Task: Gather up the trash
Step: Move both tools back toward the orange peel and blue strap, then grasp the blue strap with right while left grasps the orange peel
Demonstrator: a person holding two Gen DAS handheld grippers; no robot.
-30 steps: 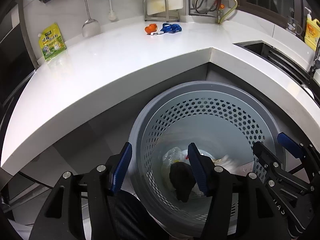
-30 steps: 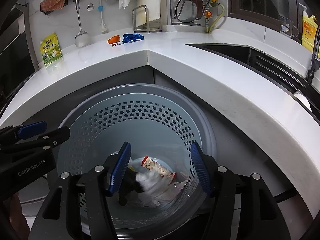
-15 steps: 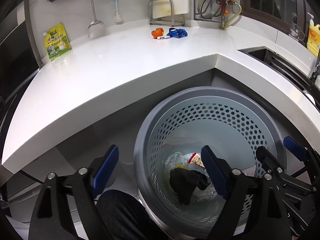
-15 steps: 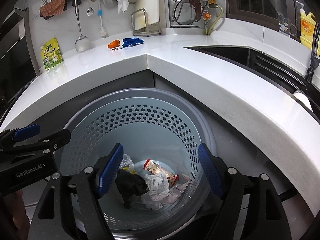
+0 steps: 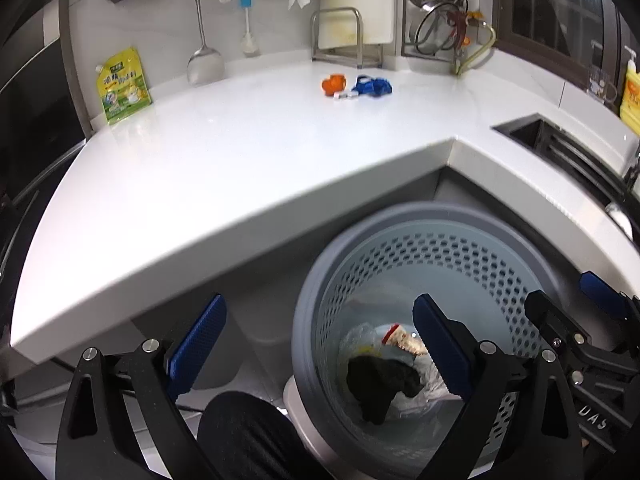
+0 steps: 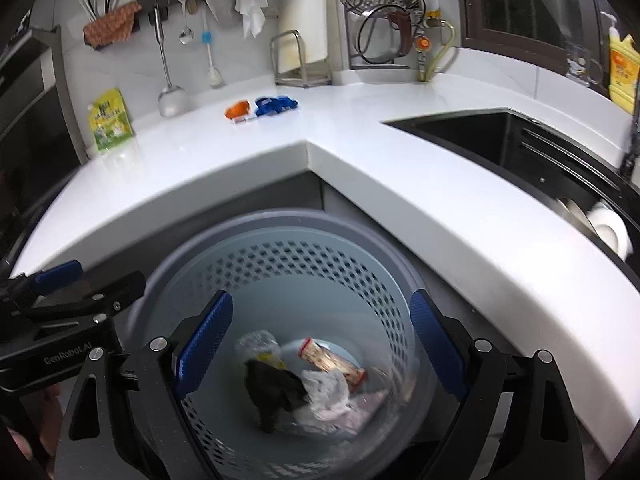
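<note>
trash (image 6: 320,388) crumpled in round perforated plastic bin (image 6: 280,224); left tongs (image 5: 320,344), right tongs (image 6: 320,340) apart, empty

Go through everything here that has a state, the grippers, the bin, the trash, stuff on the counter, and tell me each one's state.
left hand-held gripper: open, empty
right hand-held gripper: open, empty, above the bin
trash bin: upright, uncovered, partly filled
black scrap: lying in the bin
snack wrapper: lying in the bin
orange scrap: lying on the counter
blue scrap: lying on the counter
green pouch: leaning upright against the wall
</note>
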